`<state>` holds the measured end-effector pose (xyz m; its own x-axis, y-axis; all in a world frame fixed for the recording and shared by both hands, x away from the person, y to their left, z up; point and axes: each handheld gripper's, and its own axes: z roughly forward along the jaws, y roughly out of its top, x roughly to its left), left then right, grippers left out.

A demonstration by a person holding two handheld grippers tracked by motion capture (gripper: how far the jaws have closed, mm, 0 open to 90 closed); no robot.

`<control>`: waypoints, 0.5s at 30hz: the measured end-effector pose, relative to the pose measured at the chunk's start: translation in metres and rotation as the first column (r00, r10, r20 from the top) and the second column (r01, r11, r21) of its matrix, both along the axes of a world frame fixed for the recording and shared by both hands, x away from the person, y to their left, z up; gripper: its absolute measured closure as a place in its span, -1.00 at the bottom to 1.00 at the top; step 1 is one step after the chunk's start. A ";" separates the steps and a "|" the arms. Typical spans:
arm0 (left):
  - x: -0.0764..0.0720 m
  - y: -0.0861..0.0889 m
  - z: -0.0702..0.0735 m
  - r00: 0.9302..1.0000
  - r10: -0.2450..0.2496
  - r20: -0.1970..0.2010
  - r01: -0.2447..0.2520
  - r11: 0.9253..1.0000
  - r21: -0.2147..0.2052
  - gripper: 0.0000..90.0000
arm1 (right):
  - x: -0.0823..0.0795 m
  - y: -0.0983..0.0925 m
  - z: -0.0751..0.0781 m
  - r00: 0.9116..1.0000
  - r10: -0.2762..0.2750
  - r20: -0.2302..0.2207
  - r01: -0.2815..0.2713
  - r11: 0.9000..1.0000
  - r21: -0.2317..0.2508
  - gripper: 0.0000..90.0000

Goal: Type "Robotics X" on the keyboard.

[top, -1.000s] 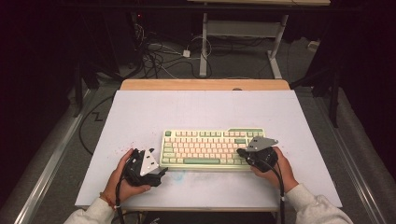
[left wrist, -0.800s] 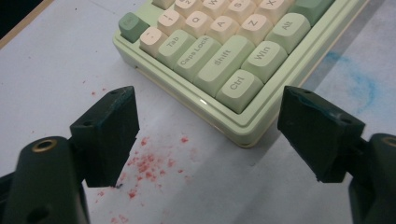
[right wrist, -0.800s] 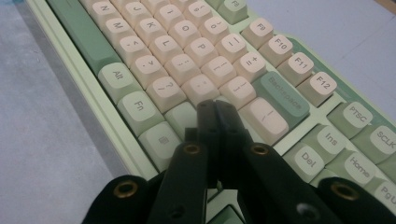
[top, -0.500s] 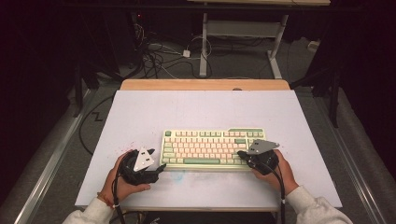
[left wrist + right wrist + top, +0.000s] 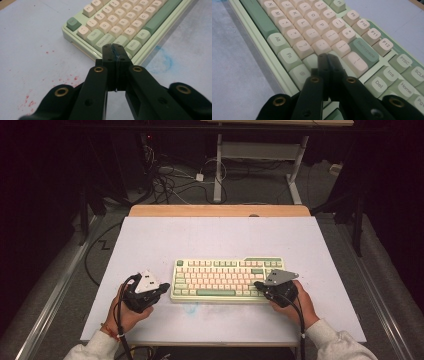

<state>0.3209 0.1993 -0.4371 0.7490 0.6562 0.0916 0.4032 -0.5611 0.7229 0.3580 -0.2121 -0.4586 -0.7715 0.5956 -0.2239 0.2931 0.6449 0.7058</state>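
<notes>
A green and cream keyboard [image 5: 227, 279] lies on the white table mat [image 5: 220, 237], near its front. My left gripper [image 5: 162, 287] is just off the keyboard's left end and points at it. In the left gripper view the left gripper [image 5: 113, 47] hovers over the front left corner of the keyboard [image 5: 120, 22]. Its jaws have just been closing and now meet with nothing between them. My right gripper [image 5: 257, 284] reaches over the right end. In the right gripper view the right gripper [image 5: 327, 56] is shut and empty, with its tips low over the keys of the keyboard [image 5: 312, 20] below Backspace.
Red specks [image 5: 67, 80] and a blue smudge [image 5: 165, 57] mark the mat near the keyboard's front. A wooden strip [image 5: 220, 210] edges the table's far side. Beyond it, cables [image 5: 170, 175] and the legs of a metal desk frame [image 5: 218, 170] stand on the floor.
The left gripper's jaws went from wide open to shut, and that hand lifted a little. The right gripper and the keyboard stayed put.
</notes>
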 end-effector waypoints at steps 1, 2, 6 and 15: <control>0.001 0.001 0.001 1.000 -0.009 -0.009 0.008 1.000 -0.015 0.94 | 0.000 0.000 0.000 1.000 0.000 0.001 0.000 1.000 0.000 1.00; 0.001 0.001 0.002 1.000 -0.006 -0.005 0.006 1.000 -0.024 0.94 | 0.000 0.000 0.000 1.000 -0.002 0.001 0.002 1.000 0.001 1.00; 0.005 -0.001 0.008 1.000 0.001 -0.001 -0.001 1.000 -0.030 0.94 | -0.001 0.001 0.000 1.000 -0.006 0.002 0.006 1.000 -0.003 1.00; 0.016 -0.022 0.014 1.000 -0.029 -0.007 0.029 0.999 0.023 0.94 | -0.001 0.001 0.000 1.000 -0.006 0.004 0.006 1.000 -0.004 1.00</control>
<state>0.3367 0.1770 -0.4234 0.7683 0.6319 0.1018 0.3912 -0.5895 0.7067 0.3570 -0.2116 -0.4589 -0.7671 0.5993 -0.2290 0.2940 0.6457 0.7047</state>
